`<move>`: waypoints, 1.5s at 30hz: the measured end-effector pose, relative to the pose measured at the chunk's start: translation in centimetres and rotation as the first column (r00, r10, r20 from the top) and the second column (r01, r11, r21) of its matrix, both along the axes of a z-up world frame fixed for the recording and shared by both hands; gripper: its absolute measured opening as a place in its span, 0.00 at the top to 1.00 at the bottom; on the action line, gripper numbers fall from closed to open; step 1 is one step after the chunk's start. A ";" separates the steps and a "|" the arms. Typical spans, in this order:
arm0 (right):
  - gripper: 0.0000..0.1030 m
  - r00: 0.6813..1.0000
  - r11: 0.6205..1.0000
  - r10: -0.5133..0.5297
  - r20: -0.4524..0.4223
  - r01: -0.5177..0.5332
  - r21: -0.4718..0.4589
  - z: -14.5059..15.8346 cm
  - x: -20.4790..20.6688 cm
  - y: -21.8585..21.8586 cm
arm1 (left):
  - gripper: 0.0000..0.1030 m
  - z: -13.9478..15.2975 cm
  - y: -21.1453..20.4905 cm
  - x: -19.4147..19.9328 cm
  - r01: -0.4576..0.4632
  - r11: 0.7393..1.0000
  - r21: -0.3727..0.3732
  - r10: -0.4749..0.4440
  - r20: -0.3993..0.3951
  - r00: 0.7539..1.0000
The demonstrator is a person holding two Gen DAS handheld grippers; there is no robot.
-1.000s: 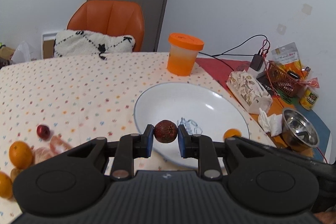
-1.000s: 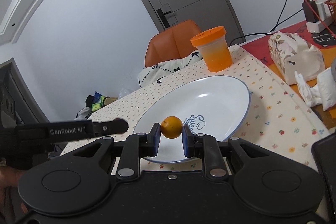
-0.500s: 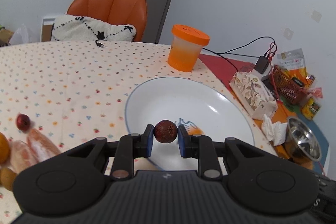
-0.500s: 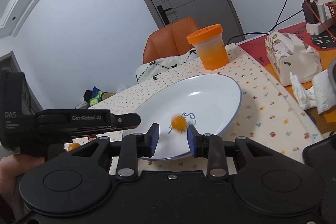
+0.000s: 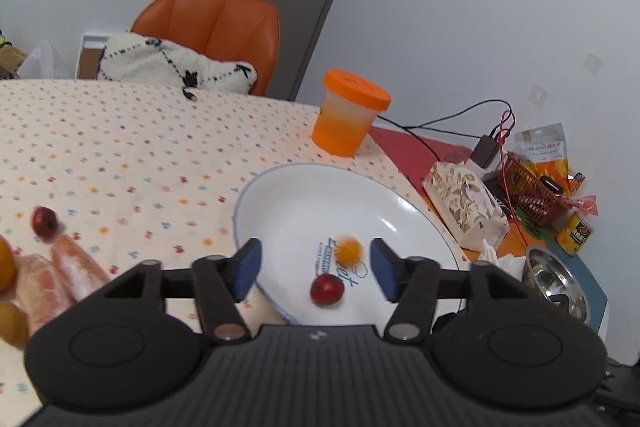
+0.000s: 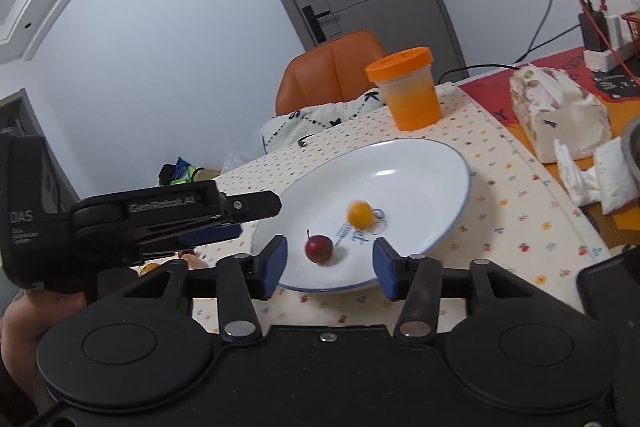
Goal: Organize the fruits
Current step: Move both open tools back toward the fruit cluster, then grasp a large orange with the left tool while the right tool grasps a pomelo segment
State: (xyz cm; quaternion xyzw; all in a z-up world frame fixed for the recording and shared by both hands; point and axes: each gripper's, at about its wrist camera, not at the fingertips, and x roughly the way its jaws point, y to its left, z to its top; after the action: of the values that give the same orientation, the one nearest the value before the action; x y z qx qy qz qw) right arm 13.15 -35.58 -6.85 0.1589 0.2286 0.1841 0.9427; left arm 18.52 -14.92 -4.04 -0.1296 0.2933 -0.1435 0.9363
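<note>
Left gripper (image 5: 316, 269): jaws spread wide, nothing between the blue pads. Directly ahead of the gap, inside the near part of the white plate (image 5: 400, 195), sits a small dark red fruit (image 5: 327, 289). Just beyond it, toward the plate's middle, a small orange fruit (image 5: 349, 247), blurred, lies over the blue printed logo. The two fruits are near each other but apart.

Right gripper (image 6: 330, 263): jaws also wide apart, holding nothing. Between its pads and a little ahead, the same dark red fruit (image 6: 319, 248) with a short stem shows on the plate (image 6: 420, 163); the orange fruit (image 6: 359, 213) lies further on and slightly right of the gap, blurred here too. To the left of these jaws, the other gripper's body (image 6: 176, 215) reaches in over the plate's left rim, its fingers parted.

Left of the left gripper's jaws, on the dotted tablecloth (image 5: 120, 155): another dark red fruit (image 5: 44, 219), peeled citrus segments (image 5: 56, 275), and orange fruits at the frame edge. Far ahead of both jaws, beyond the plate, an orange-lidded tub (image 5: 348, 117). Right of the jaws, a tissue pack (image 5: 464, 205) and a steel bowl (image 5: 554, 281).
</note>
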 end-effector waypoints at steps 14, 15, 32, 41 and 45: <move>0.20 0.998 0.996 0.061 0.018 -0.059 -0.061 0.6 -0.8 3.6 | 0.09 2.1 6.9 -5.9 -0.146 0.983 0.110 0.133 0.118 0.984; 0.18 0.998 0.996 0.064 0.021 -0.063 -0.061 0.6 -1.0 3.8 | 0.09 2.0 7.4 -6.3 -0.158 0.981 0.115 0.144 0.119 0.982; 0.00 0.987 0.986 0.156 0.027 -0.154 -0.060 0.7 -2.1 8.2 | 0.07 0.7 14.2 -9.4 -0.295 0.941 0.166 0.288 0.070 0.955; 0.00 0.982 0.979 0.187 0.015 -0.185 -0.083 0.6 -2.1 10.3 | 0.08 0.2 14.7 -11.5 -0.274 0.938 0.214 0.261 0.085 0.961; 0.00 0.979 0.974 0.203 -0.003 -0.202 -0.103 0.3 -2.1 11.3 | 0.10 -0.3 15.0 -11.9 -0.266 0.942 0.206 0.249 0.104 0.963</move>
State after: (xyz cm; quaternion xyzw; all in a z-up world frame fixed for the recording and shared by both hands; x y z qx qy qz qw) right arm 11.09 -24.30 -6.51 0.0852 0.2494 0.2677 0.9267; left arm 6.58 0.07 -4.32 -0.0576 0.2519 0.0086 0.9660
